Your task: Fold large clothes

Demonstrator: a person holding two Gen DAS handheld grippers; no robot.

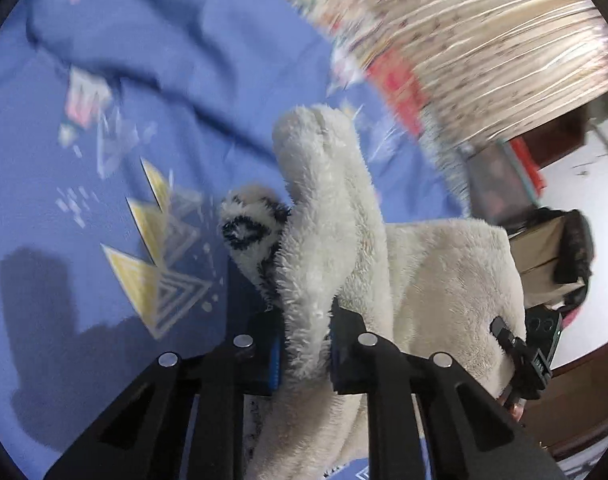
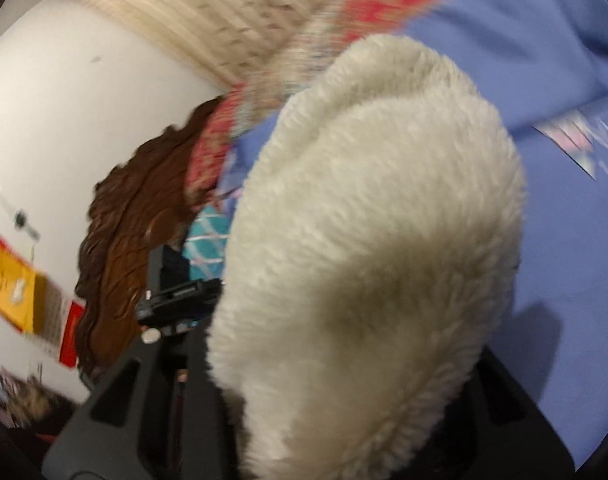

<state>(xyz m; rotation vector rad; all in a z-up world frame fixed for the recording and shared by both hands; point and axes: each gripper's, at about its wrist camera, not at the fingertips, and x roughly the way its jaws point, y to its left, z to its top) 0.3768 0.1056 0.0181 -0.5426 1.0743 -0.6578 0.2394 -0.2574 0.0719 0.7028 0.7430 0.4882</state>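
A cream fleece garment (image 1: 435,280) with a black-patterned patch (image 1: 250,228) hangs over a blue bedsheet (image 1: 44,200). My left gripper (image 1: 304,344) is shut on a thick fold of it, which rises between the fingers. In the right wrist view the same fleece (image 2: 367,240) bulges over my right gripper (image 2: 343,392) and hides both fingertips; the frame sits under the cloth and seems clamped on it. The other gripper shows at the right of the left wrist view (image 1: 531,352), pressed into the fleece.
The blue sheet (image 2: 563,240) has yellow and white triangle prints (image 1: 152,264). A cream striped quilt (image 1: 483,40) lies at the far side. A carved brown headboard (image 2: 132,240) and a white wall (image 2: 64,120) stand at left in the right wrist view.
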